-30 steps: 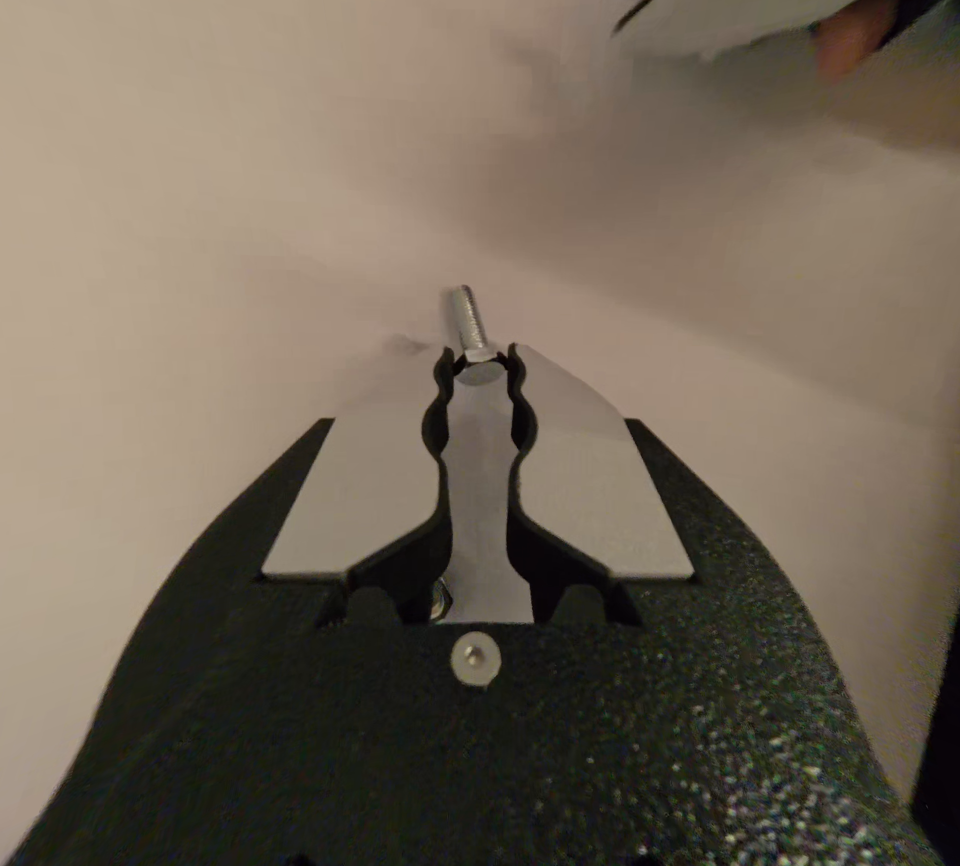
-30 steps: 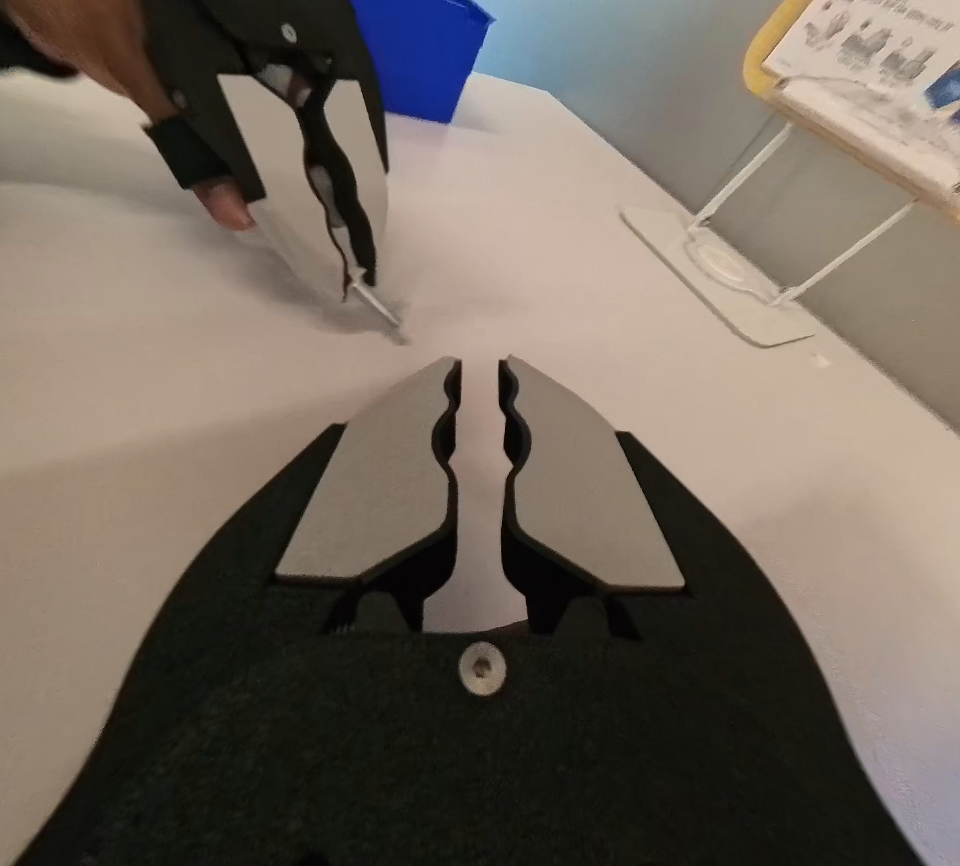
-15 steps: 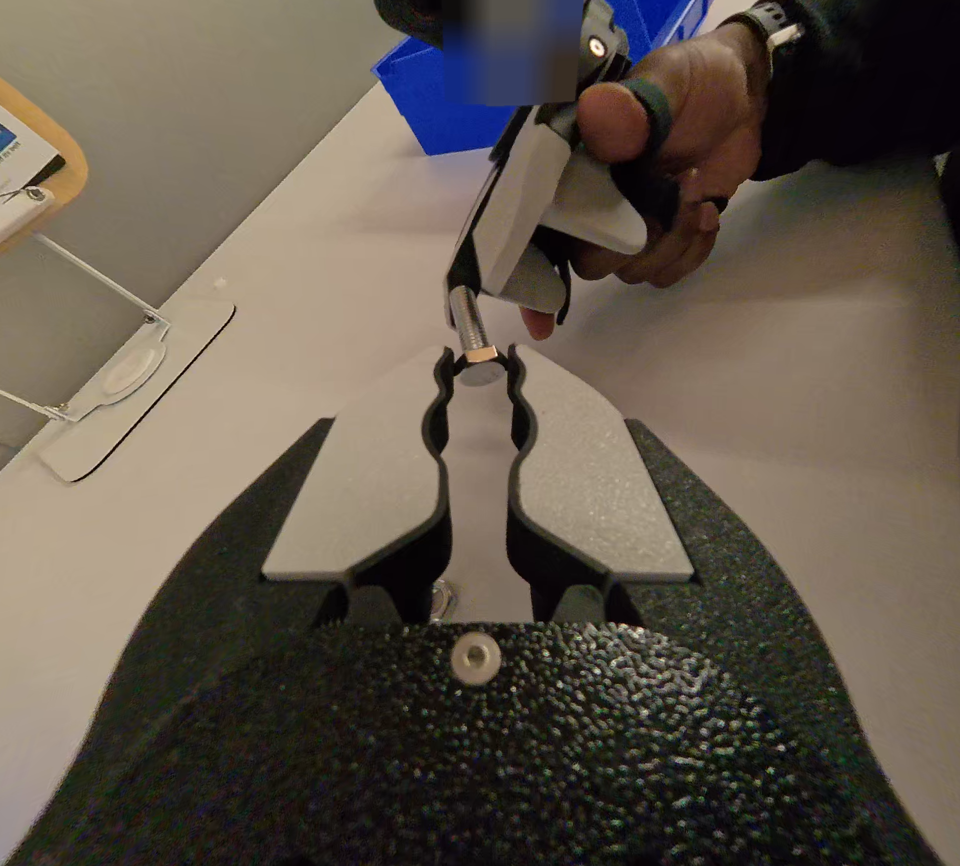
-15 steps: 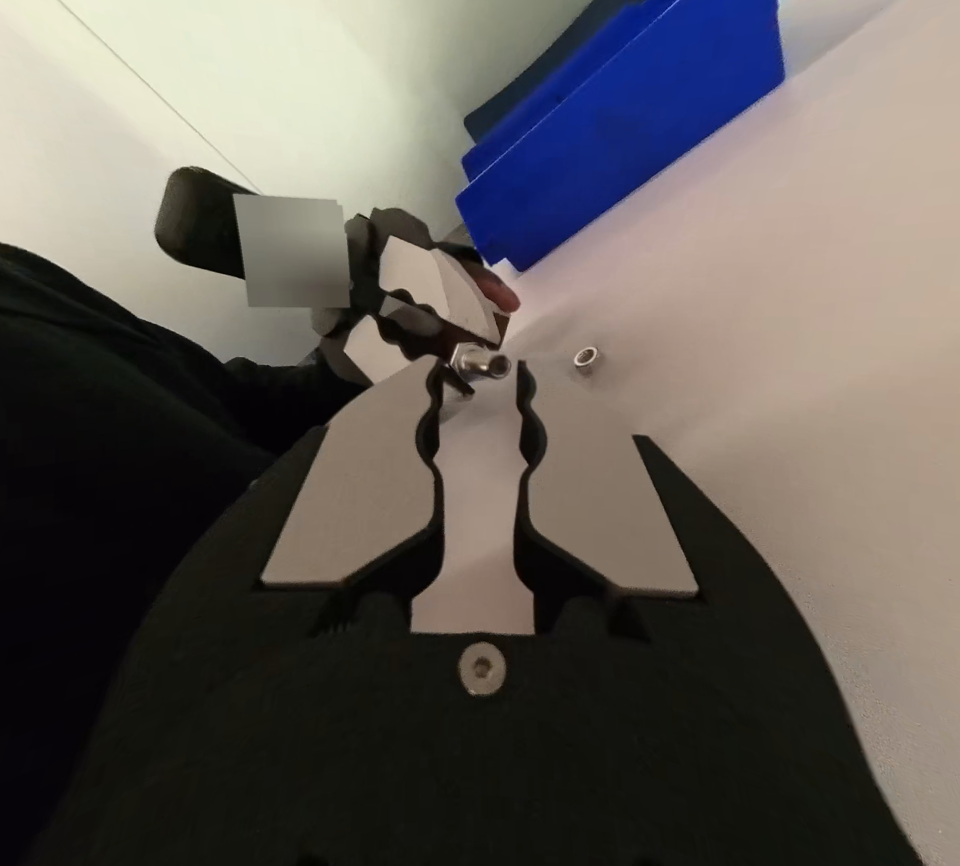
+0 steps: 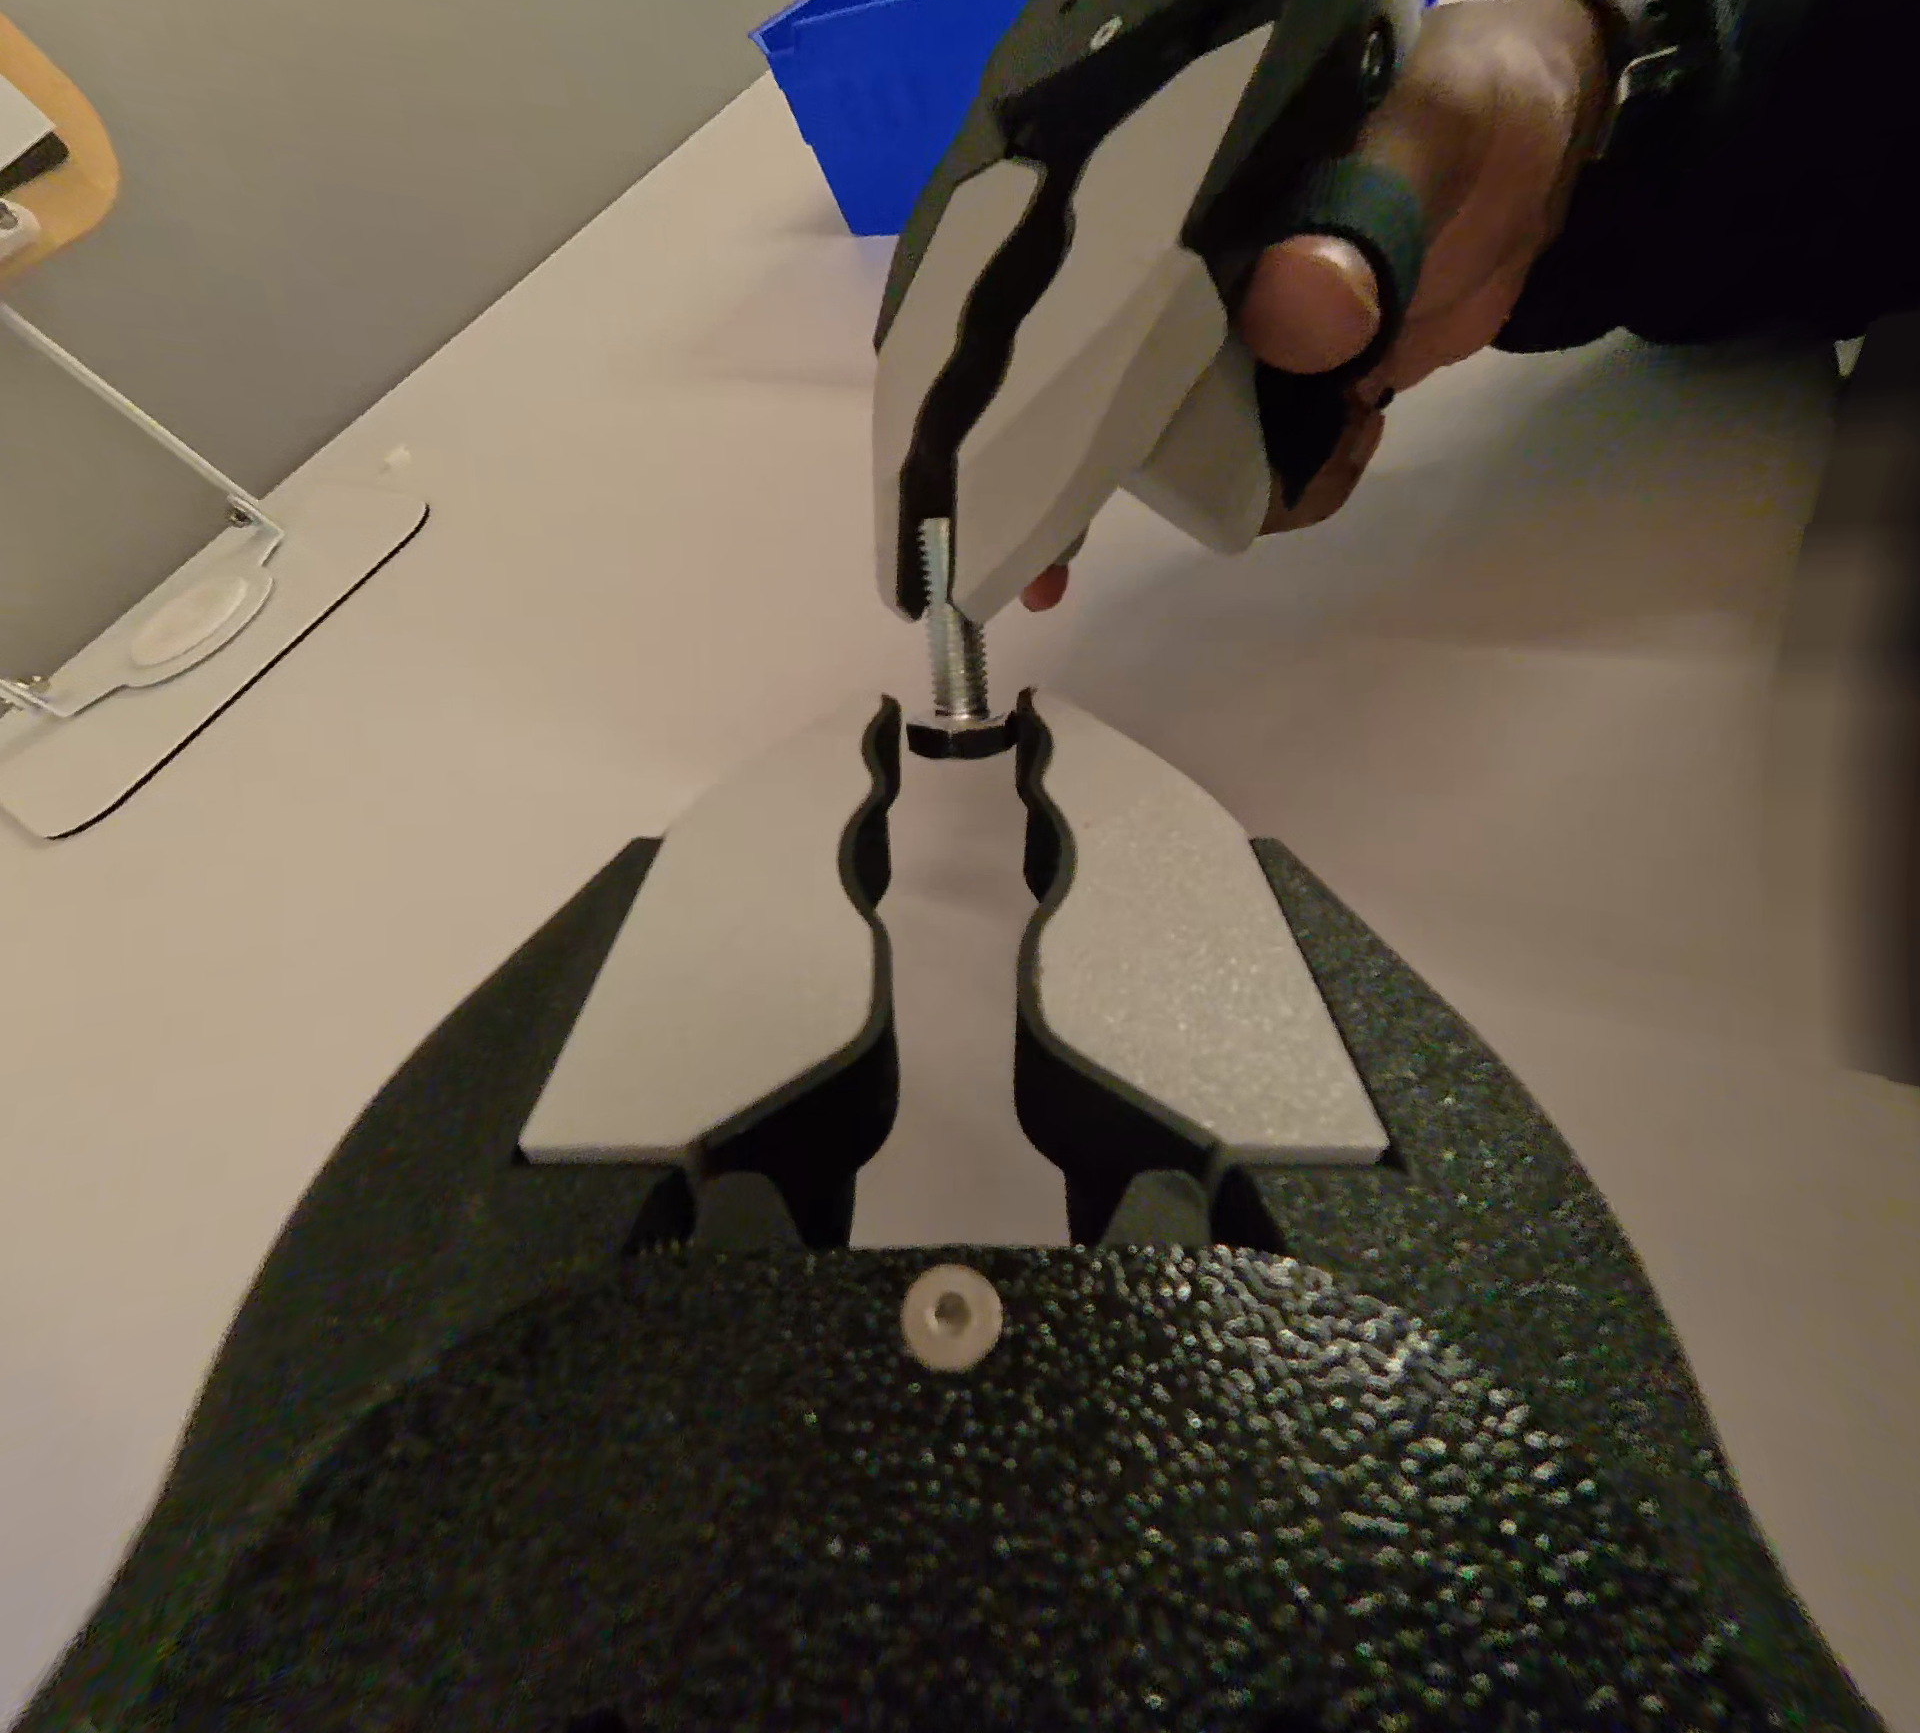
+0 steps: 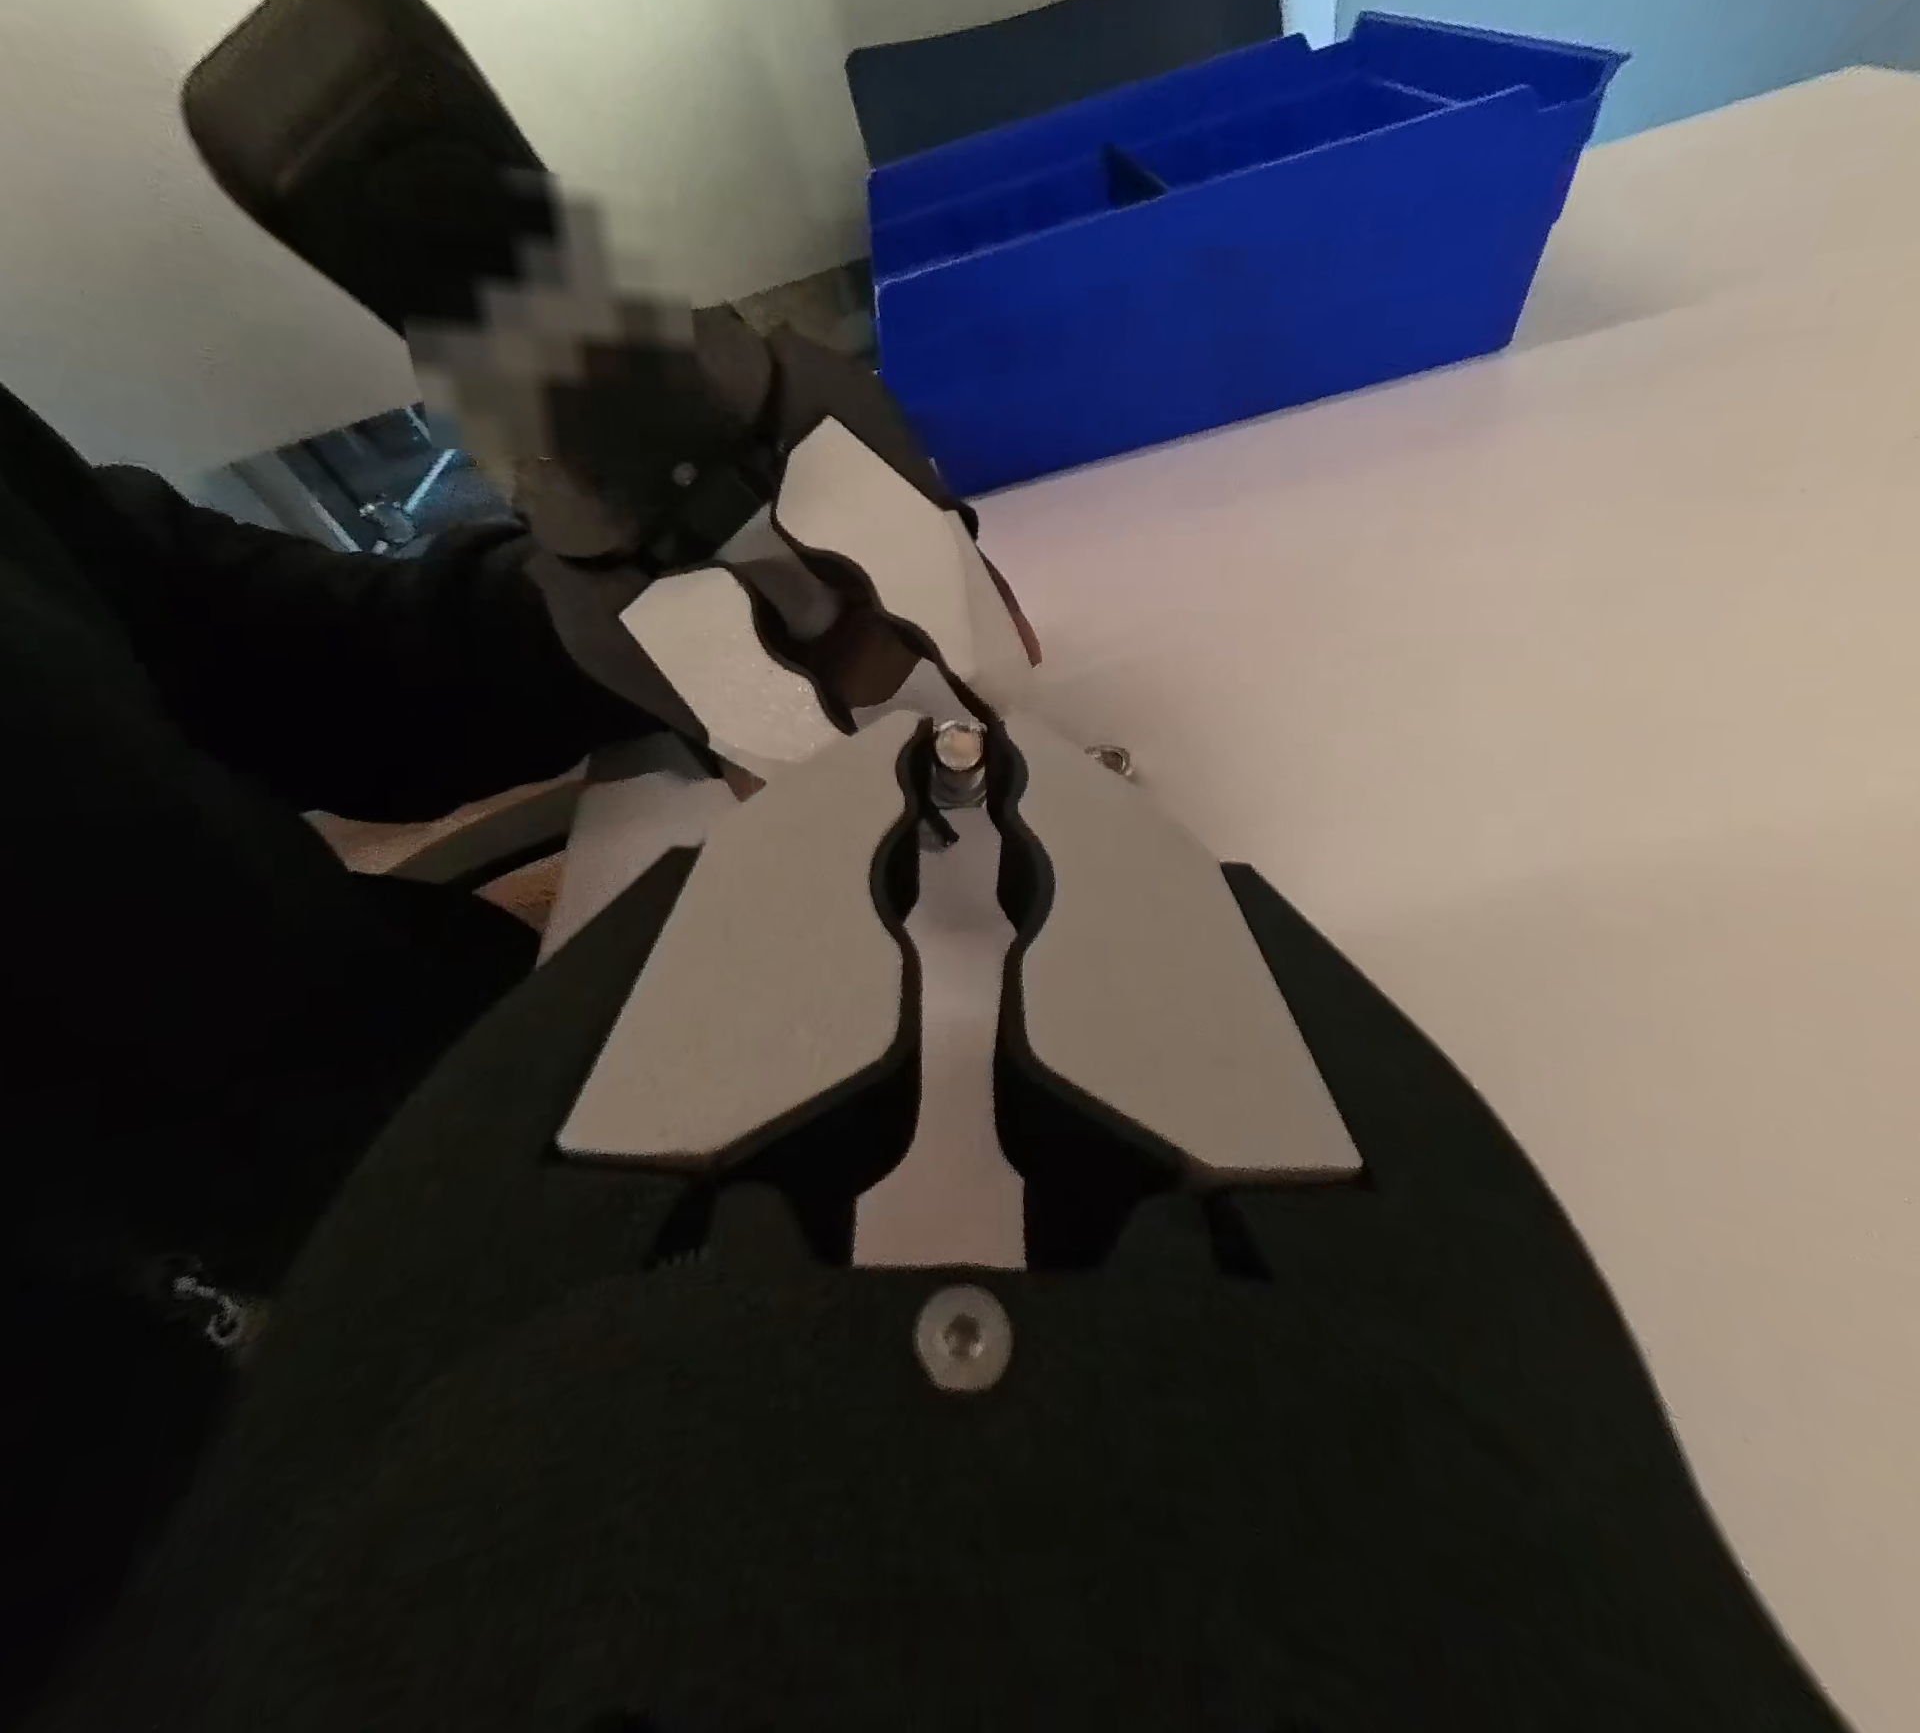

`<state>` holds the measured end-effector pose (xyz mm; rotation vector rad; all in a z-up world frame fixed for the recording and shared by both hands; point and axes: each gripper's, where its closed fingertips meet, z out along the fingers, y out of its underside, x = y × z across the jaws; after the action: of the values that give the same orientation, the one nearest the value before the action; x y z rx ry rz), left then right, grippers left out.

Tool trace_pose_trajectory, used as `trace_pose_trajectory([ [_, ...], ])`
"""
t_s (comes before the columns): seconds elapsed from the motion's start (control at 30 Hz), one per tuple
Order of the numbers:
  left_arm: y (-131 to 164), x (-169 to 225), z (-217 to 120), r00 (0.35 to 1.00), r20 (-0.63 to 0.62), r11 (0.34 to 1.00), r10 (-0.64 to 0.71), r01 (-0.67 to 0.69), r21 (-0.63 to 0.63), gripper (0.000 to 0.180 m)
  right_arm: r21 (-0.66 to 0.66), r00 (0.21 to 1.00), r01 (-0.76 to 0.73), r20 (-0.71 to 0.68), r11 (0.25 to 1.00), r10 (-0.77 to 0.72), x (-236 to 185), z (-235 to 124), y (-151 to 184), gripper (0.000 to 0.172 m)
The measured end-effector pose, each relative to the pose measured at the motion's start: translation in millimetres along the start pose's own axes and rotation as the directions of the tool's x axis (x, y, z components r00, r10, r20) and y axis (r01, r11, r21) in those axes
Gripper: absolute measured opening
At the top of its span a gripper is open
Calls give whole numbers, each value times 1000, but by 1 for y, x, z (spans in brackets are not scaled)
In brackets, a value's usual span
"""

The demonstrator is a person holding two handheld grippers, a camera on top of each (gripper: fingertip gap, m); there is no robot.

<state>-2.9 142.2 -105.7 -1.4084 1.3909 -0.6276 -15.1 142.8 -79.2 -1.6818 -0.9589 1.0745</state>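
- White table (image 5: 436, 852) is lying under both grippers, blue bin (image 6: 1195, 312) behind.
- Left gripper (image 5: 956, 727) is pinching the bolt (image 5: 957, 660) by its head — thread sticking out.
- Right gripper (image 6: 961, 753) is squeezing that thread — bolt is hanging between them, nut (image 6: 1112, 756) lying nearby.

right gripper (image 6: 961, 764) fingers clamping bolt (image 6: 958, 753), likely nut (image 6: 1114, 758) beside, blue bin (image 6: 1195, 312)
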Motion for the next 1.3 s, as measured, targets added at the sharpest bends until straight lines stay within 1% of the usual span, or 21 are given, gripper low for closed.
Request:
trace_pose_trajectory([
  [0.1, 4, 3, -3, 999, -43, 1000, -22, 21, -16, 21, -27, 999, 44, 30, 999, -43, -4, 3, 4, 9],
  [0.23, 9, 11, -4, 995, -96, 998, -21, 16, -59, 19, -74, 992, 122, 55, 990, -118, -9, 6, 8, 9],
  [0.43, 13, 11, -4, 994, -105, 997, -20, 12, -76, 18, -97, 986, 160, 62, 982, -155, -11, 10, 10, 9],
  [0.5, 11, 7, -6, 997, -77, 998, -19, 15, -56, 18, -81, 987, 157, 52, 984, -153, -10, 11, 7, 9],
  [0.6, 16, -7, -14, 999, 25, 998, -29, 30, -58, 18, -77, 987, 161, 19, 984, -160, -3, 11, 3, 14],
  [0.67, 26, -19, -24, 994, 101, 995, -42, 51, -84, 18, -115, 986, 166, 12, 979, -165, 4, 12, 4, 18],
  [0.73, 38, -26, -33, 987, 142, 988, -80, 97, -121, 18, -181, 984, 179, 25, 967, -178, 13, 17, 11, 20],
  [0.87, 60, -36, -47, 967, 229, 971, -112, 155, -180, 18, -340, 969, 246, 95, 908, -227, 30, 36, 33, 26],
  [0.97, 65, -40, -56, 955, 273, 967, -116, 171, -187, 18, -421, 947, 319, 174, 849, -270, 36, 53, 47, 27],
  [1.03, 69, -40, -62, 949, 287, 962, -129, 190, -195, 18, -462, 918, 395, 228, 794, -324, 39, 60, 55, 29],
  [1.1, 71, -39, -65, 949, 288, 961, -127, 190, -202, 18, -484, 873, 486, 290, 728, -391, 41, 64, 60, 29],
  [1.17, 72, -37, -69, 952, 280, 961, -125, 186, -204, 18, -486, 831, 555, 362, 675, -423, 40, 68, 64, 31],
  [1.3, 72, -37, -72, 956, 262, 963, -133, 187, -193, 18, -458, 756, 645, 498, 611, -425, 37, 71, 64, 35],
])
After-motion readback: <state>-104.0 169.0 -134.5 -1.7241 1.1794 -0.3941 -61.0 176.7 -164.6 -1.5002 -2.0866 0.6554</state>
